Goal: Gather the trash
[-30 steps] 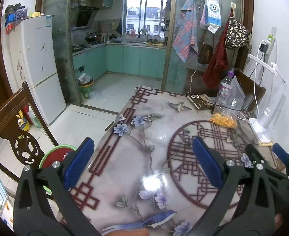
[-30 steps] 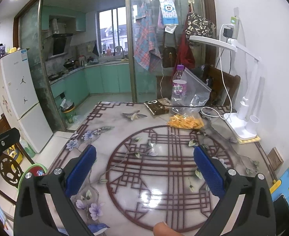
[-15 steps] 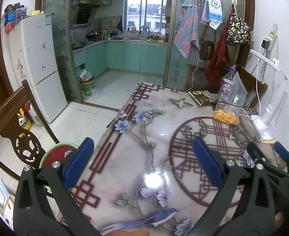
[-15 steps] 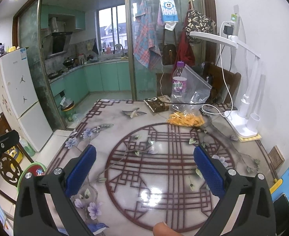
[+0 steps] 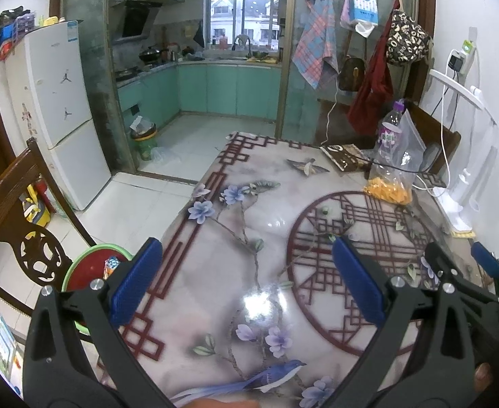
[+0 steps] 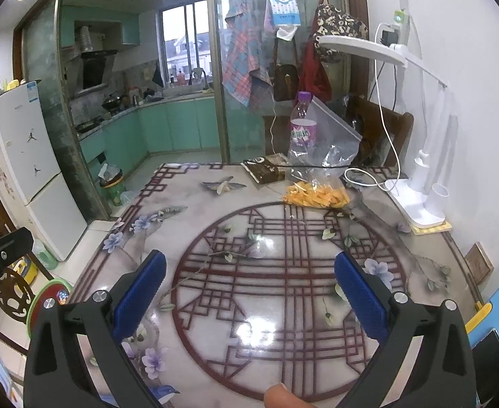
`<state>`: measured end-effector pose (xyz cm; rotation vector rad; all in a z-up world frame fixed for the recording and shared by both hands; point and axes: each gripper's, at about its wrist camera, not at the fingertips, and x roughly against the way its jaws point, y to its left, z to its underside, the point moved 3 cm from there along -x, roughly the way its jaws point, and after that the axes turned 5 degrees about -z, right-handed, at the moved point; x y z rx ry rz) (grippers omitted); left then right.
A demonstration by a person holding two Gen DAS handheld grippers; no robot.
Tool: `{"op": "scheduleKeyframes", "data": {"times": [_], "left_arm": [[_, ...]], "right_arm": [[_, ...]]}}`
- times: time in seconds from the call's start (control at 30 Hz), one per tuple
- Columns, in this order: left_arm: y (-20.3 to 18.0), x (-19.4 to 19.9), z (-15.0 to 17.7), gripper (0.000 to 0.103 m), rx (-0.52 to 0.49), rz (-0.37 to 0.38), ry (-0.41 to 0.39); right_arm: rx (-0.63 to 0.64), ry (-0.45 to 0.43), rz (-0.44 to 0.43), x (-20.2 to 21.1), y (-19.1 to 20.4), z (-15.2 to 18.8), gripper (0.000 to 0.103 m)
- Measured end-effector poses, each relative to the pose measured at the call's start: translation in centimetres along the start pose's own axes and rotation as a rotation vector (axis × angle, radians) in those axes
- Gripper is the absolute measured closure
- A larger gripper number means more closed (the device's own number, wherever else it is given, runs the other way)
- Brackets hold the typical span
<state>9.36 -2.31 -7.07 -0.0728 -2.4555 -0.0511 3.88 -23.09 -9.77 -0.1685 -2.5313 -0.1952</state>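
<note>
- The brown snack wrapper (image 6: 262, 171) lies far across the bench (image 6: 215, 323), nearer the right gripper (image 6: 249, 301).
- Both grippers' fingers are wide apart, holding nothing; left gripper (image 5: 247, 284) too.

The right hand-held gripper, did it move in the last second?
Yes. The right hand-held gripper moved slightly forward, toward the bag of orange snacks, which now sits a little lower and larger in its view.

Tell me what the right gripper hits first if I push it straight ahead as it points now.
Nothing close: the right gripper is open over bare table. Further along that line sit the clear bag of orange snacks and the plastic bottle; the bag probably comes first, though depth is unclear.
</note>
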Motion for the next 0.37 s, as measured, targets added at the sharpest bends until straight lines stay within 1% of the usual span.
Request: {"op": "scheduleKeyframes", "data": {"times": [0.07,0.17,0.27,0.37], "left_arm": [[-0.5,-0.5,0.0,0.005,-0.007,0.008,0.012],[-1.5,-2.4,0.6,0.005,-0.029,0.027,0.051],[-2.6,-5.6,2.1,0.005,-0.058,0.023,0.098],[-3.8,-9.9,4.9,0.005,-0.098,0.003,0.135]], "right_arm": [[-0.009,0.013,0.004,-0.6,-0.4,0.1,0.007],[-0.034,0.048,0.012,-1.8,-1.6,0.6,0.007],[-0.065,0.101,0.061,-3.9,-4.0,2.0,0.007],[-0.079,0.182,0.122,-6.6,-7.4,4.5,0.007]]}}
